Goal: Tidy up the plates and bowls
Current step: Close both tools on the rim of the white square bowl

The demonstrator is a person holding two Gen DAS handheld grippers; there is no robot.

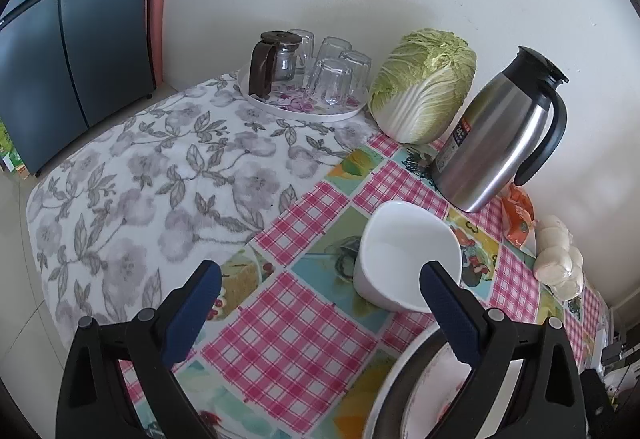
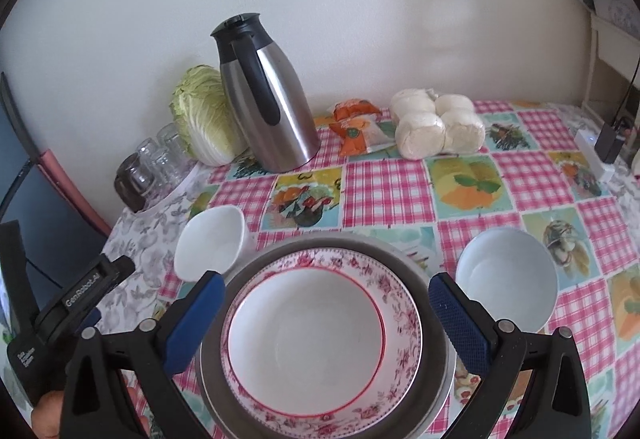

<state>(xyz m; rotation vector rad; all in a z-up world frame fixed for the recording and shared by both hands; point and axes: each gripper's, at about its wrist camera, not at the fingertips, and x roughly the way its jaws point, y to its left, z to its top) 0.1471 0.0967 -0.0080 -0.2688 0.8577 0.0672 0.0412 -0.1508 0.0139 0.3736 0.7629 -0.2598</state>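
On the counter (image 2: 388, 191), the left gripper (image 1: 320, 303) hangs released, one finger overlapping the small white bowl (image 1: 408, 259). At centre, the right gripper (image 2: 326, 313), also released, hovers over the floral bowl (image 2: 320, 343) nested in a metal basin (image 2: 436, 323), whose near rims are cut off. The pale bowl (image 2: 508, 279) stands rightmost, partly hidden by a finger.

The tall brushed-steel jug (image 2: 276, 107) has a matt black plastic handle; the round floral-rimmed ceramic plate (image 2: 324, 343) (glossy glaze) sits in a dull grey metal dish (image 2: 434, 319).
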